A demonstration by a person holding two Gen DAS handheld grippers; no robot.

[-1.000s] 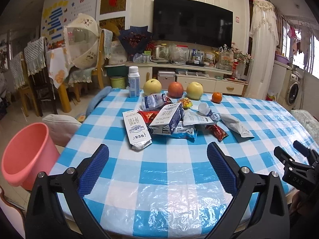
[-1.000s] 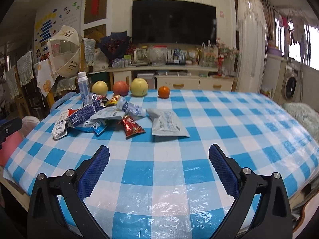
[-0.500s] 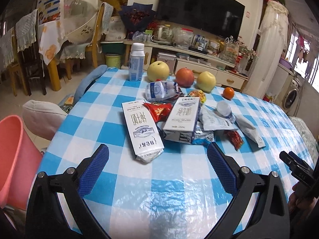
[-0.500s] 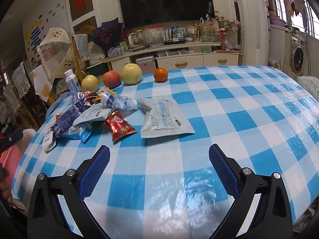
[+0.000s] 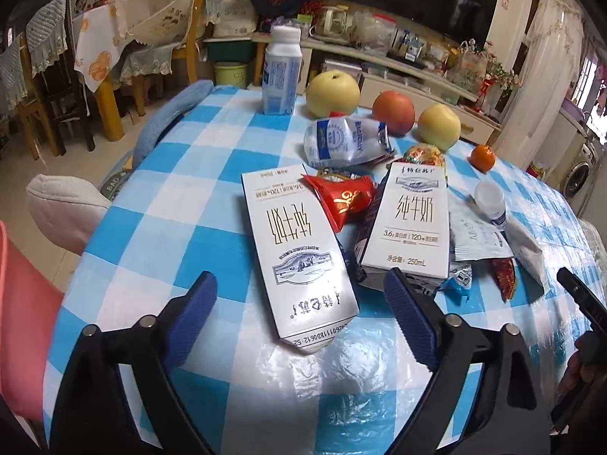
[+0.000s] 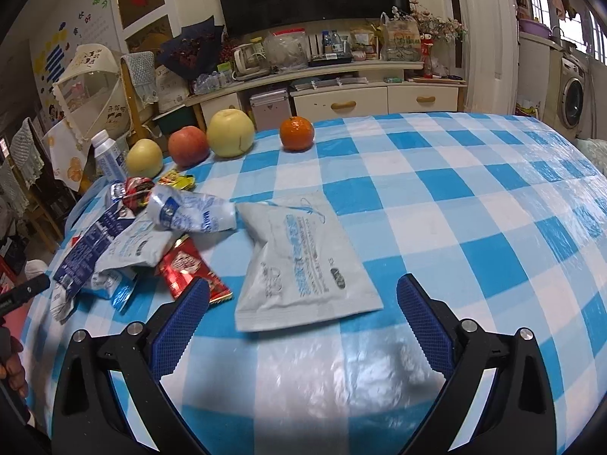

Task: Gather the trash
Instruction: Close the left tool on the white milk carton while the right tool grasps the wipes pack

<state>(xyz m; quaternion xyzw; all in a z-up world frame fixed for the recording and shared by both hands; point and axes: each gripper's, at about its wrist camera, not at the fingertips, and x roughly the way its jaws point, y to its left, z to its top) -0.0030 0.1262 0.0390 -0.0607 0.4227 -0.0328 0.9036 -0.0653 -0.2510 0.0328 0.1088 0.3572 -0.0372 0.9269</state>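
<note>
- Two grippers, both empty: the left gripper (image 5: 299, 295) is closing its fingers around the near end of a flat milk carton (image 5: 299, 254) without pressing it yet.
- The right gripper (image 6: 303, 295) has its fingers apart before a grey pouch (image 6: 303, 261) on the worktop (image 6: 455, 208).
- We should grip the carton squarely, then carry it to the pink bin (image 5: 19, 322).

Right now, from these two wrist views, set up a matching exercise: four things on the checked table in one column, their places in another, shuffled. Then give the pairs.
Things:
1. flat milk carton
2. white pouch
3. orange
4. white bottle

Places:
A. upright at the table's far edge, beside a yellow pear
B. lying ahead of the right hand-held gripper
C. alone, at the end of the fruit row
D. lying ahead of the left hand-held gripper

Pairs: 1-D, 2-B, 3-C, 4-A
</note>
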